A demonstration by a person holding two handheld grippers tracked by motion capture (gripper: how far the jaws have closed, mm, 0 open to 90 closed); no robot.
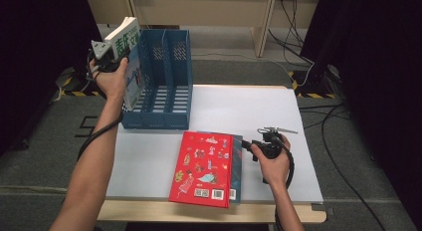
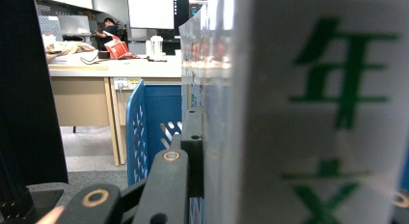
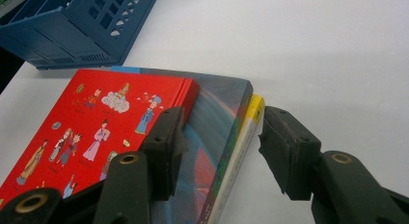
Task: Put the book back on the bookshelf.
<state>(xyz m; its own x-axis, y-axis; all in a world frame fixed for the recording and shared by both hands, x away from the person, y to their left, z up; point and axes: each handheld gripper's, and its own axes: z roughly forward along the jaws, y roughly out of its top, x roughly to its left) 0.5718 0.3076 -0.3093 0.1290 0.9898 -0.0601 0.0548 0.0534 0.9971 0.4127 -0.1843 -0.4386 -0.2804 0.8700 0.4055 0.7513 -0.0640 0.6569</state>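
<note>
White paperback book with green lettering (image 1: 128,52) is pinched upright in the left gripper (image 1: 115,54), held over the left slot of the blue plastic three-slot file rack (image 1: 166,76), apparently for filing spine-out. Right gripper (image 3: 217,147) rests low, fingers (image 3: 166,137) spread astride the red illustrated hardcover book (image 1: 201,169) and the stack beneath, probably the next pick. White tabletop (image 1: 249,111); grey carpet floor (image 1: 45,136), black curtains (image 1: 40,37).
</note>
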